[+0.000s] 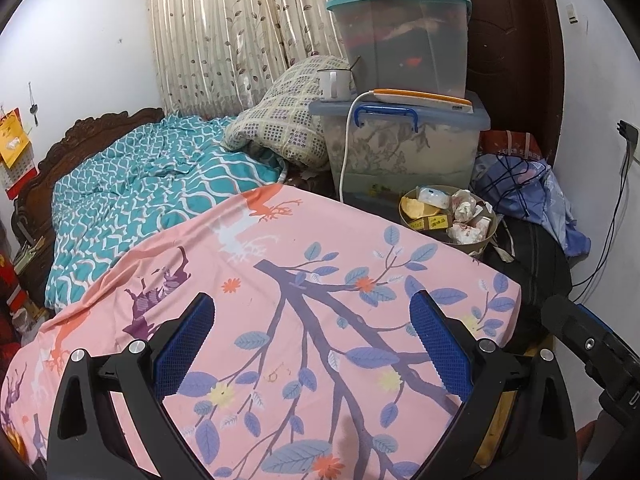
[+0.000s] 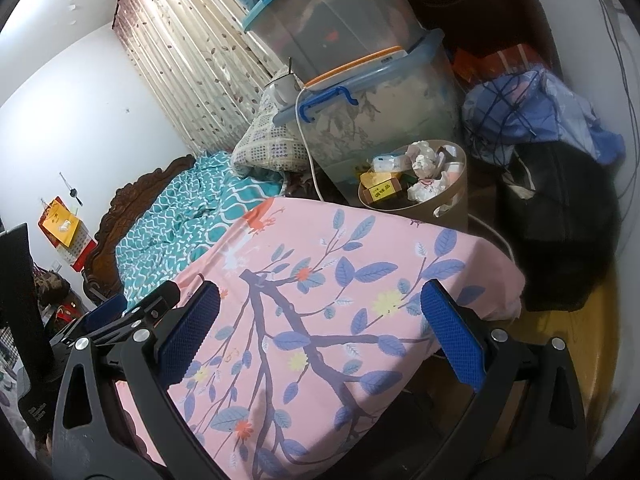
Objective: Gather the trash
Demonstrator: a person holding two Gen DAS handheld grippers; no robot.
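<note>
Both tongs, left tongs [image 1: 312, 344] and right tongs [image 2: 320, 332], hang wide apart and empty above the pink sheet [image 1: 304, 280]. The trash bin [image 1: 450, 216], heaped with wrappers, stands beyond the sheet's far corner, within reach.

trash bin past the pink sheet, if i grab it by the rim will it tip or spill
The trash bin is heaped with crumpled paper and small boxes above its rim, so loose pieces could probably fall out if it tilts. The contents look light, so it likely lifts easily. Its wall looks thin and may flex.
</note>
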